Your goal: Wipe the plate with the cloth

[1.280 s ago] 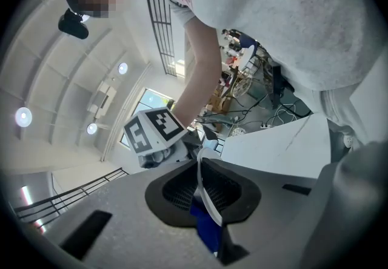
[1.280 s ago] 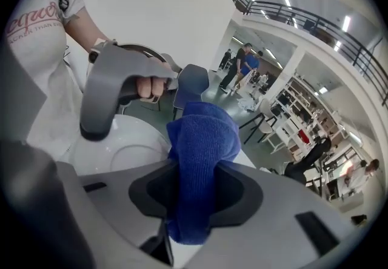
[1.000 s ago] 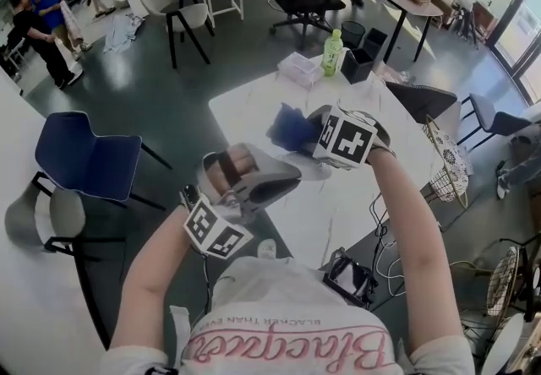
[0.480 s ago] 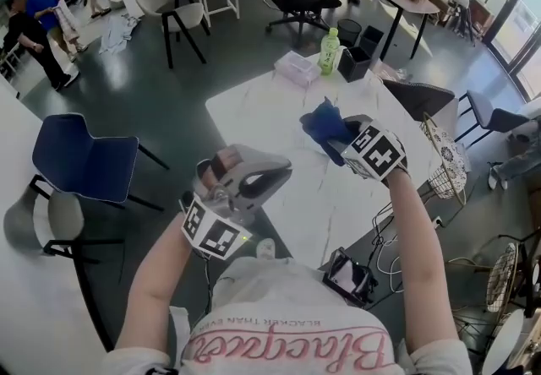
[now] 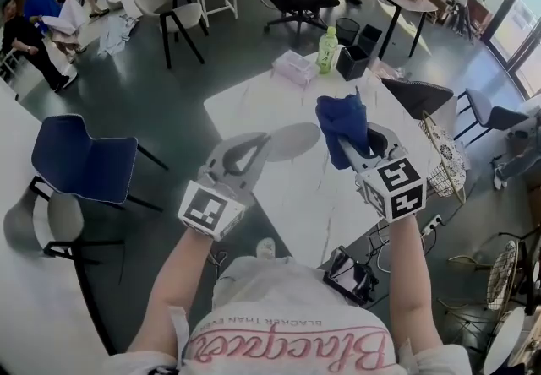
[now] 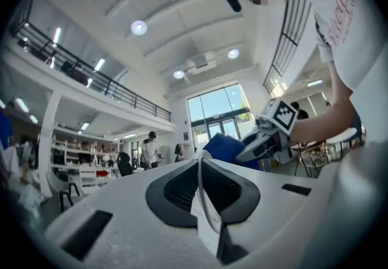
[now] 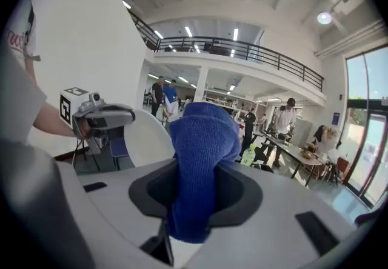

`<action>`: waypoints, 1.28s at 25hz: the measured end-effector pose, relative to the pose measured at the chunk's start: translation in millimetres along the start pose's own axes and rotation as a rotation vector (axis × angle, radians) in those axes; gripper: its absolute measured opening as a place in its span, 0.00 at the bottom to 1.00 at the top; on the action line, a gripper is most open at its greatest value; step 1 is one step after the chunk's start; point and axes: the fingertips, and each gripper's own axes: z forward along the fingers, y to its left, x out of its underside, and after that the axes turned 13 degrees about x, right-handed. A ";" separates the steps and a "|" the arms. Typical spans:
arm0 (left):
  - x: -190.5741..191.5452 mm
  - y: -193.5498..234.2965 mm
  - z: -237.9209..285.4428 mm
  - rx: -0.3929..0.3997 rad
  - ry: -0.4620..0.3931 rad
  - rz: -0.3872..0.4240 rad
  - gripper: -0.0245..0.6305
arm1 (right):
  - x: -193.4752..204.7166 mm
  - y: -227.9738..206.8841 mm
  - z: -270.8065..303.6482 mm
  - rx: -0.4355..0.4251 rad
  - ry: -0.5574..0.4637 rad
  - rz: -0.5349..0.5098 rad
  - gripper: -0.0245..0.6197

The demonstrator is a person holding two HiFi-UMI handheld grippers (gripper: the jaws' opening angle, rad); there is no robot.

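Clamping cloth (image 5: 341, 118) in right gripper (image 5: 349, 149), plate (image 5: 300, 141) in left gripper (image 5: 260, 144)

White round plate (image 5: 292, 141) is pinched by its rim in the closed left gripper (image 5: 264, 144), held off the table and tilted, with the bunched blue cloth (image 5: 342, 122) clamped upright in the right gripper (image 5: 348, 145) just beside the plate's edge, contact unclear.
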 end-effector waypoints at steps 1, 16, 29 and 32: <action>1.3 3.5 -1.1 -0.026 -0.018 -0.046 0.06 | -3.5 0.7 -5.7 0.011 -0.018 0.027 0.23; 17.1 27.4 -24.2 -0.262 -0.232 -0.570 0.06 | -8.7 27.9 -48.4 0.065 -0.149 0.279 0.23; 9.1 27.0 -27.0 -0.266 -0.256 -0.595 0.06 | -9.5 24.8 -56.0 0.092 -0.151 0.303 0.23; 7.5 29.1 -26.7 -0.269 -0.256 -0.589 0.06 | -9.8 23.7 -57.5 0.097 -0.153 0.305 0.22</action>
